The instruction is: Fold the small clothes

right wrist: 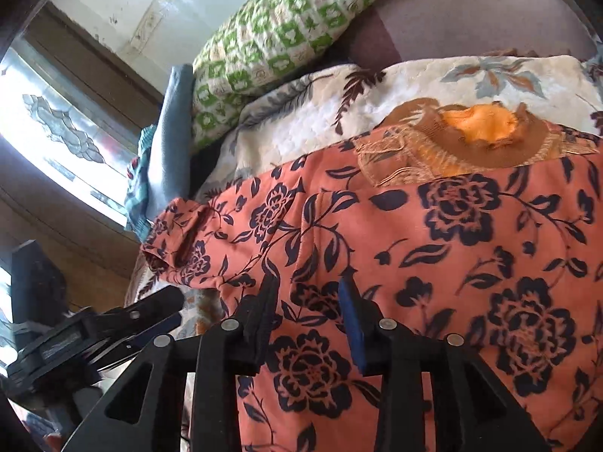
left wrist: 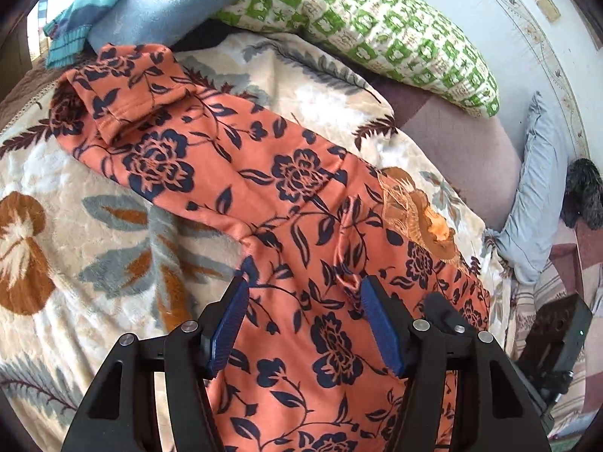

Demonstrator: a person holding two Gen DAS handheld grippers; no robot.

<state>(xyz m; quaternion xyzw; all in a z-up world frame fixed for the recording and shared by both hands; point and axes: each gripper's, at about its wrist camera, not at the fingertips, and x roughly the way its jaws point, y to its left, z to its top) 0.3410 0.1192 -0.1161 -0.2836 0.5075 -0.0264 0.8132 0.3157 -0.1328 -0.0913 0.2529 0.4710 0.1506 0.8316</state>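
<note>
Orange floral garment (left wrist: 233, 173) lies lengthwise, sleeve (left wrist: 113, 98) pointing far-left.

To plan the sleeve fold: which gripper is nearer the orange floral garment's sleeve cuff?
Left. The left gripper is beside the sleeve cuff; the right gripper is farther, over the garment's body.

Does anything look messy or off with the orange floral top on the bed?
The orange floral top lies spread on the blanket, but its far sleeve is bunched and doubled over itself rather than flat. Nothing looks torn or spilled.
</note>
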